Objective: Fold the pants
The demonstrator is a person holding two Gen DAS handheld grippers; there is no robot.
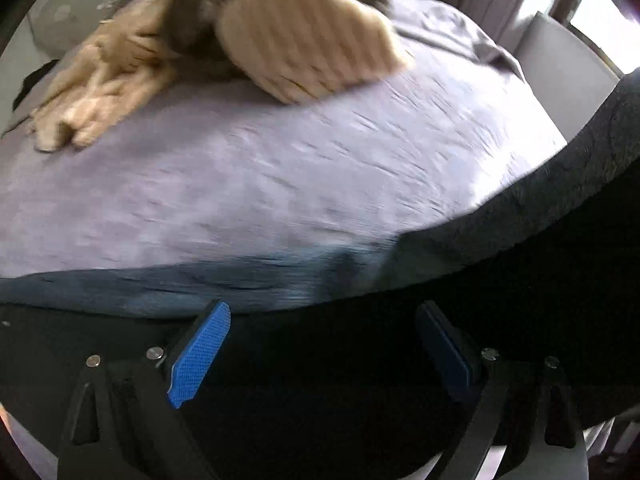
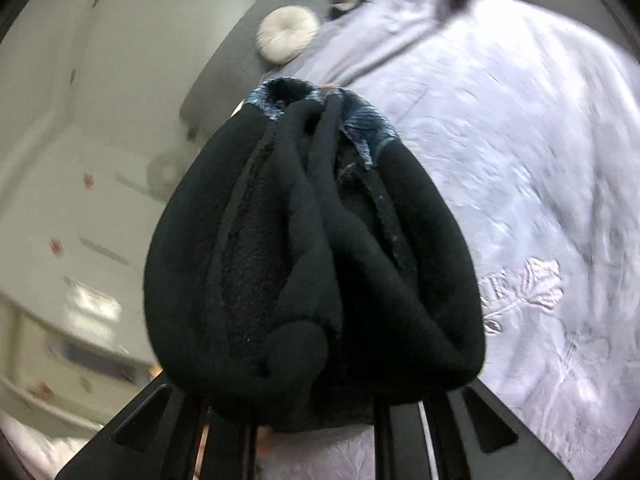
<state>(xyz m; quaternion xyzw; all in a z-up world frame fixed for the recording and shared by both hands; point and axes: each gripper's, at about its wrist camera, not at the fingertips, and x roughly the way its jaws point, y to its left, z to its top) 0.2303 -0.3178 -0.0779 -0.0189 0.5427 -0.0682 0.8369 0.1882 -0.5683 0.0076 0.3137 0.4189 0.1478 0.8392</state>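
Observation:
The black fleece pants (image 2: 312,248) hang bunched in front of the right wrist camera, with a blue-grey ribbed band (image 2: 364,124) at their far end. My right gripper (image 2: 316,384) is shut on this bunch, and the cloth hides its fingertips. In the left wrist view the pants (image 1: 520,264) drape across the lower right, with a blue-grey edge lying on the lavender bedspread (image 1: 260,184). My left gripper (image 1: 322,354) stands open above the black cloth. Its blue pads (image 1: 200,354) are wide apart and press on nothing.
A heap of tan corduroy clothing (image 1: 256,36) lies at the far side of the bed. A round pale cushion (image 2: 286,34) sits near the bed's head. A white panel (image 1: 560,80) and a bright window stand beyond the right edge. White cabinets (image 2: 80,200) line the left.

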